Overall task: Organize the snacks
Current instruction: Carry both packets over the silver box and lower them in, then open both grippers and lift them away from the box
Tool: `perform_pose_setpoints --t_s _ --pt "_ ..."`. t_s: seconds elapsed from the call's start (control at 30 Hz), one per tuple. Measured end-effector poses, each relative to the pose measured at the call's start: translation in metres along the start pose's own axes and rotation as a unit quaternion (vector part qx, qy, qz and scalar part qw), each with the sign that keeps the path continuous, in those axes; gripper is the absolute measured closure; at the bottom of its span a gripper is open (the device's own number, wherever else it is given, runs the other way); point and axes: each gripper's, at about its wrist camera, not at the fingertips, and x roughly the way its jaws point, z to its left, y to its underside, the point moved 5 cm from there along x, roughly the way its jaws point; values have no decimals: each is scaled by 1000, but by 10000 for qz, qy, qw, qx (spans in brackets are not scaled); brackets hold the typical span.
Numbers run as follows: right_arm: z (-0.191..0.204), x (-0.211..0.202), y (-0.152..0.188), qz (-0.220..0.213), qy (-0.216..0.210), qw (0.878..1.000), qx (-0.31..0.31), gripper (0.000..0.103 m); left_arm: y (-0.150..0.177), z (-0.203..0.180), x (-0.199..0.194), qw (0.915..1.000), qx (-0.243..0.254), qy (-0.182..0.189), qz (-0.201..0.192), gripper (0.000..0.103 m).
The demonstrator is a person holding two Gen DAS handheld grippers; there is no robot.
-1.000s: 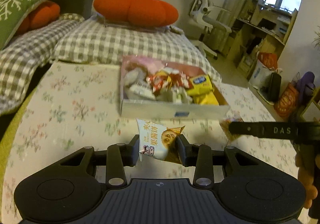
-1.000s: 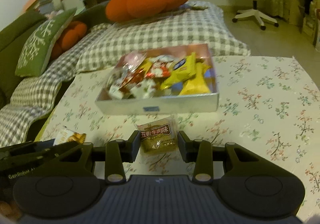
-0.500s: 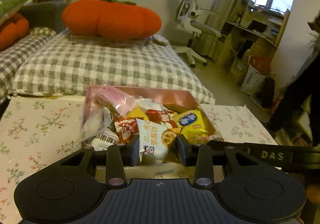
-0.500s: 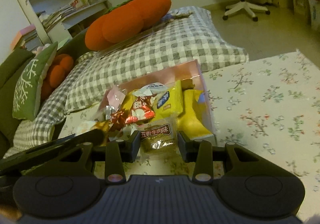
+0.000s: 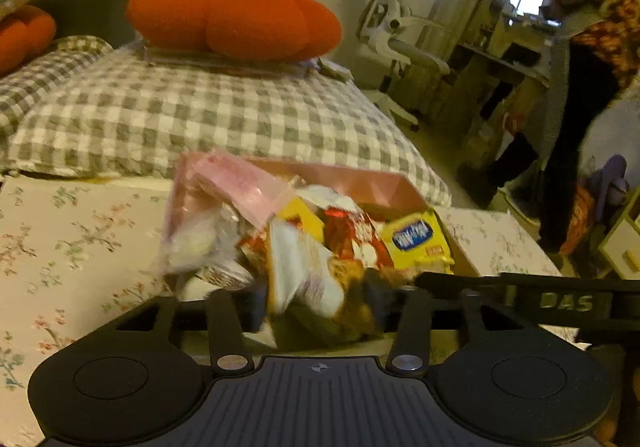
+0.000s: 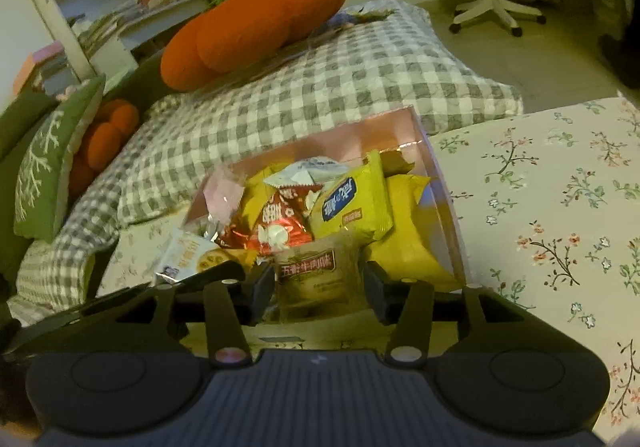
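Observation:
A pink box [image 5: 360, 179] full of snack packets stands on the floral table, close in front of both grippers. My left gripper [image 5: 318, 301] hangs over the box's near edge with its jaws opening. A white biscuit packet [image 5: 304, 279] sits blurred and tilted between them, loose from the pads. In the right wrist view the same box [image 6: 340, 131] holds yellow and red packets. My right gripper [image 6: 318, 287] is over its near wall, jaws opening, and a golden-brown beef snack packet [image 6: 316, 275] lies between them with a thin gap at each pad. The white packet [image 6: 188, 259] shows at the left.
The table's floral cloth [image 6: 540, 207] stretches to the right of the box. Behind the box lie a grey checked cushion [image 5: 200, 115] and an orange pumpkin pillow [image 5: 236, 19]. A white office chair [image 5: 396, 39] and a standing person [image 5: 580, 87] are at the far right.
Both grippers have moved forward from the table in front of the box to above its near edge. Both pairs of jaws have spread, and the white packet has tipped and blurred.

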Motion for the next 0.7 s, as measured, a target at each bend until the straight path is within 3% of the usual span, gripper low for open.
perform_pose_setpoints --t_s 0.03,0.1,0.7 --pt "0 -4 -2 -59 4 10000 9 53 -2 2 -4 10000 3 -17 -69 38" --pt "-2 -10 -6 -176 88 9998 36 51 -6 4 -11 9998 13 -22 -182 36" --pt "2 -18 4 109 231 9997 33 50 -25 16 -46 9970 -396 -305 -585 35"
